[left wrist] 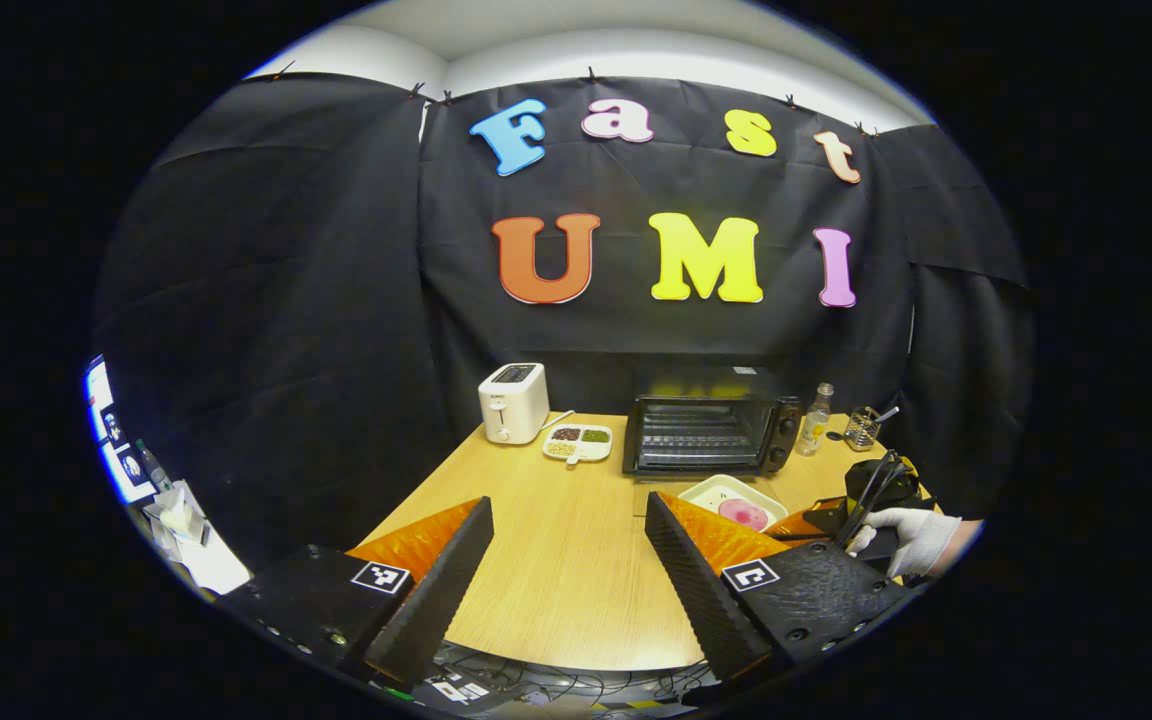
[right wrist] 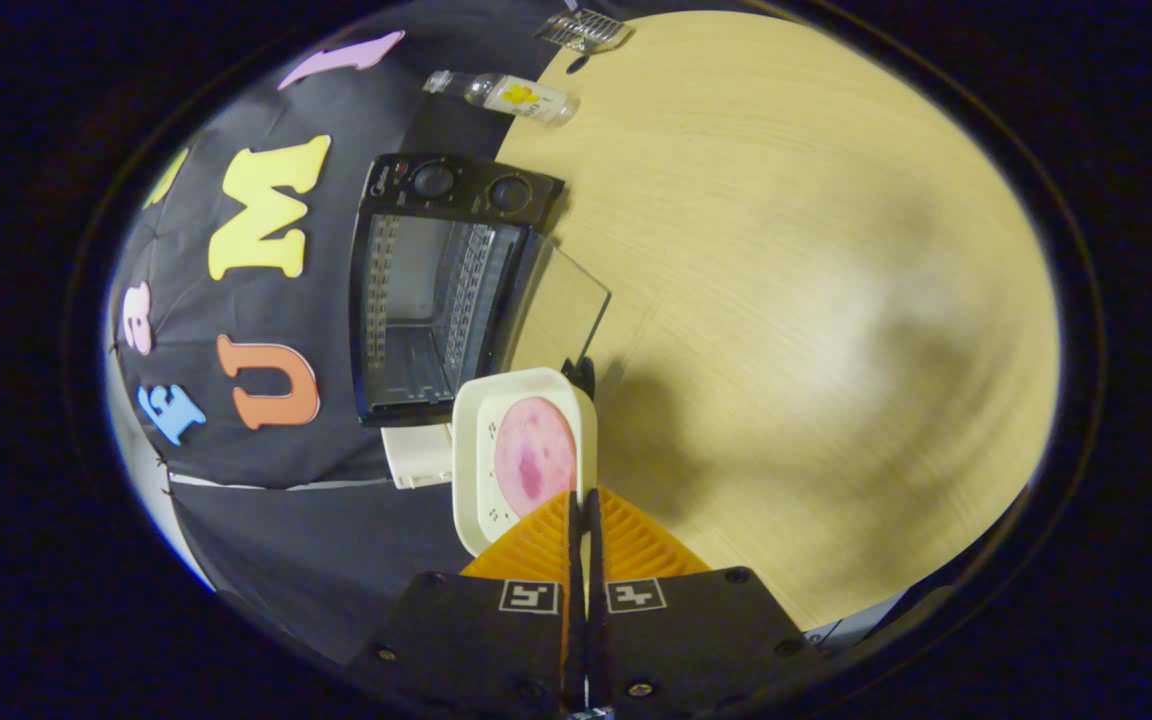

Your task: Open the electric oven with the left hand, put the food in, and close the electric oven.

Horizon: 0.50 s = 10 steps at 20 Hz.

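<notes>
The black electric oven (left wrist: 706,435) stands at the back of the wooden table with its glass door (right wrist: 561,310) folded down and its wire rack bare. In the right gripper view, my right gripper (right wrist: 581,497) is shut on the rim of a white tray (right wrist: 476,440) carrying a pink round slice of food (right wrist: 534,455), held just in front of the open oven (right wrist: 436,280). The left gripper view shows that tray (left wrist: 711,490), the right gripper (left wrist: 794,527) and a gloved hand (left wrist: 911,540) to the right. My left gripper (left wrist: 568,505) hangs open over the table, holding nothing.
A white toaster (left wrist: 513,402) and a divided dish of beans (left wrist: 578,442) sit left of the oven. A small bottle (left wrist: 816,420) and a wire utensil holder (left wrist: 863,428) stand to its right. The table (left wrist: 556,590) spreads bare before my left gripper.
</notes>
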Motion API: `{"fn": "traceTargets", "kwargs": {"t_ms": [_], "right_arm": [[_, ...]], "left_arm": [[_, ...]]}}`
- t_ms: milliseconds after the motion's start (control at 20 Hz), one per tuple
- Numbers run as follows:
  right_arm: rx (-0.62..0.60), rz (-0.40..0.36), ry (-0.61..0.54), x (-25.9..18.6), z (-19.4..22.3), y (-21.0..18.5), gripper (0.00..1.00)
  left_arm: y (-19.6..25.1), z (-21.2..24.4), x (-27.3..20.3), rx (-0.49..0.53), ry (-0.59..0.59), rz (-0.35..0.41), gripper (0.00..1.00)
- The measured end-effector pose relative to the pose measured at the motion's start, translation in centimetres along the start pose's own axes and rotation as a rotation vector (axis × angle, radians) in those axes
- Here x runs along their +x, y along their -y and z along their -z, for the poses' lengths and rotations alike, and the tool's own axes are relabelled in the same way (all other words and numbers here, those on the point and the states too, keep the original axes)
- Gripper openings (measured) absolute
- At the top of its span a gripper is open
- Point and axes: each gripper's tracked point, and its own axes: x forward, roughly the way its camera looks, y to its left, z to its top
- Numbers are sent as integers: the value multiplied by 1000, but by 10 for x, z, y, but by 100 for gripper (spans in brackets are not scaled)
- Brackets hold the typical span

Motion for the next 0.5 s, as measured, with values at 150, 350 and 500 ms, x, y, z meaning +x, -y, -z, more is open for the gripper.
{"fn": "traceTargets", "kwargs": {"t_ms": [150, 350, 500], "right_arm": [[-36, 0, -19, 19, 0, -20, 4], [-39, 13, 2, 44, -32, -40, 4], [-65, -1, 38, 63, -65, -63, 4]], "left_arm": [[-14, -1, 5, -11, -8, -52, 98], [-15, -4, 19, -27, -11, -94, 98], [-13, -4, 32, -35, -19, -115, 98]]}}
